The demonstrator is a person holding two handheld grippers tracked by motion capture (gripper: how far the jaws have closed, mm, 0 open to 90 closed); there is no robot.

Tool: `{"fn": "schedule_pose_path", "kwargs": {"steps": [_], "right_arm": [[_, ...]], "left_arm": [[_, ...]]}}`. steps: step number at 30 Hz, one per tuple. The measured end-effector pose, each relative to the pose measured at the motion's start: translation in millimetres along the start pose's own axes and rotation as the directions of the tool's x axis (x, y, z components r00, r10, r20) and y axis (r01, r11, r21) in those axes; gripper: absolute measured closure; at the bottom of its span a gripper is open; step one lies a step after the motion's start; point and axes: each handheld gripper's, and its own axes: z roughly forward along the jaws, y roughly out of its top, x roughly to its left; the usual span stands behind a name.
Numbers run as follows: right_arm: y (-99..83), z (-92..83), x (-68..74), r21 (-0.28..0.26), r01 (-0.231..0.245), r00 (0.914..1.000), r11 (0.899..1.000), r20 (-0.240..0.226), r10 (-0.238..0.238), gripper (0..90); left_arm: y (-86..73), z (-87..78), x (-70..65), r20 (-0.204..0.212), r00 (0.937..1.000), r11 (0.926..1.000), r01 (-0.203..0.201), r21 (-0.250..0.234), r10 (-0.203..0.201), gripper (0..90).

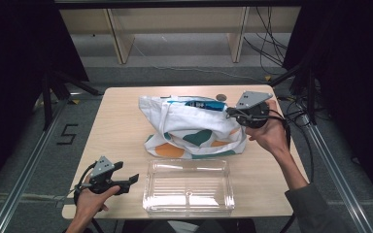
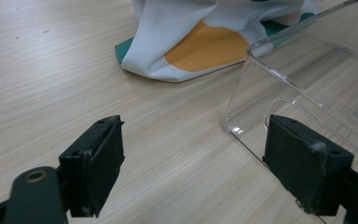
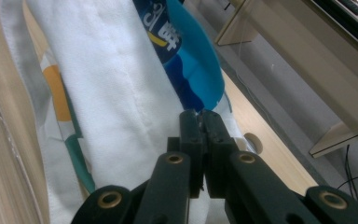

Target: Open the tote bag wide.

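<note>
Blue packet (image 3: 186, 70) in cloth bag (image 1: 184, 126) — white lettering, unreadable.

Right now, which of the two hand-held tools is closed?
The right tool, raised at the white patterned bag's far right end, has its jaws pressed together. The left tool stands wide open beside the clear tray.

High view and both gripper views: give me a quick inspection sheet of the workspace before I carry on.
Surface: wooden table, bare wood round the items.
Job's things: white tote bag with orange and green patches, a blue packet in its mouth; clear plastic tray in front, nothing in it.
Clutter: small round disc behind the bag.
Grippers: left gripper open above the table beside the tray; right gripper shut at the bag's mouth, pinch on cloth unclear.
Cables: black cables on the floor, far right.
Surroundings: wooden shelf frame behind.
</note>
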Motion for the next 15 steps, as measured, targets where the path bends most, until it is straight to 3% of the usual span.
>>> {"fn": "schedule_pose_path", "kwargs": {"steps": [1, 5, 8, 10, 15], "right_arm": [[-6.2, 6.4, 0.7, -0.003, -0.024, 0.9997, 1.000, -0.005, 0.024, 89.1], [-13.0, 13.6, 2.7, -0.009, -0.033, 0.9994, 0.999, -0.007, 0.033, 89.2], [-23.2, 21.6, 11.5, -0.025, -0.056, 0.9978, 0.998, -0.037, 0.055, 89.1], [-28.3, 25.5, 19.3, -0.025, -0.055, 0.9969, 0.998, -0.057, 0.053, 89.1], [-34.7, 31.8, 26.5, -0.062, -0.066, 0.9962, 0.996, -0.061, 0.063, 89.1]], "left_arm": [[0.4, 0.0, 0.1, 0.003, 1.0000, 1.0000, 0.003, -0.003, -0.003, 19.9], [5.1, -2.2, 1.7, 0.023, 0.9997, 0.9998, 0.002, -0.022, -0.001, 21.6], [13.0, -3.7, 3.2, 0.065, 0.9976, 0.9989, 0.026, -0.038, -0.024, 24.1], [26.7, -5.0, 1.4, 0.087, 0.9962, 0.9988, -0.009, -0.047, 0.013, 24.6], [43.3, -2.1, -0.7, 0.110, 0.9938, 0.9984, -0.010, -0.057, 0.016, 27.0]]}}
